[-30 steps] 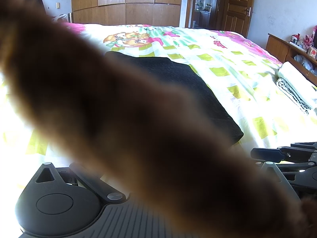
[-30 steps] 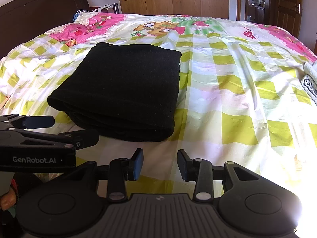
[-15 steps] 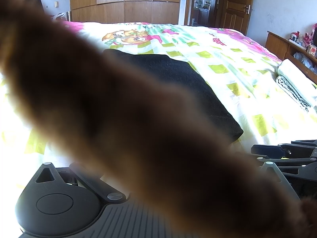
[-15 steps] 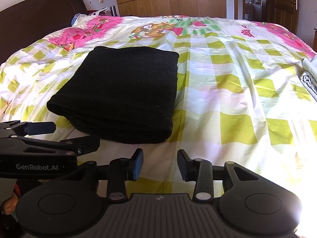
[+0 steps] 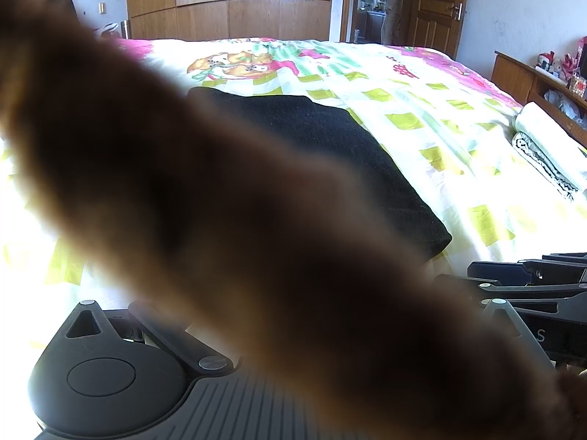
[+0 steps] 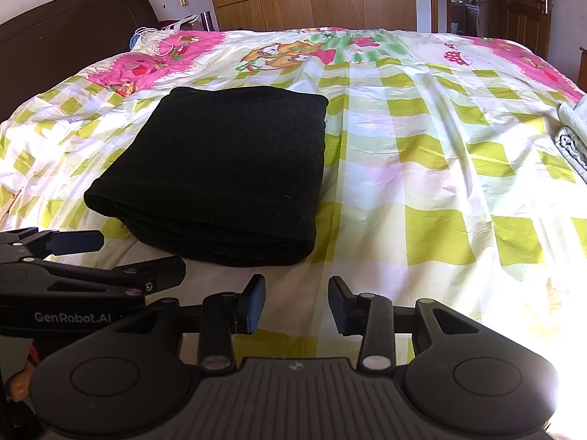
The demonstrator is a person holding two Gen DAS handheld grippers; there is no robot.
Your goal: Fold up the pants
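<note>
The black pants (image 6: 220,168) lie on the bed (image 6: 422,154) as a compact, thick rectangle with several layers stacked at the near edge, just ahead of the right tool (image 6: 296,304) and a little to its left. The edges look squared and no leg or waistband trails out, so the folding appears to be essentially done; at most a light smoothing or carrying the bundle off would remain, and that is a judgement from its shape alone. The right tool hangs above the checked bedcover short of the bundle, its two pads apart with nothing between them and nothing touching the cloth. The left tool (image 6: 77,242) shows beside it, to its left and close to the near left corner of the pants, seen side-on, so whether it is spread or pressed together I cannot tell. Its own camera is no help: a blurred brown shape (image 5: 256,227) very close to the lens covers most of the view, fingers included, and I cannot say what it is. Past that blur the pants (image 5: 348,154) show the same flat, tidy top. A folded pale blanket (image 5: 550,150) lies far to the right of both tools, well apart from the pants.
</note>
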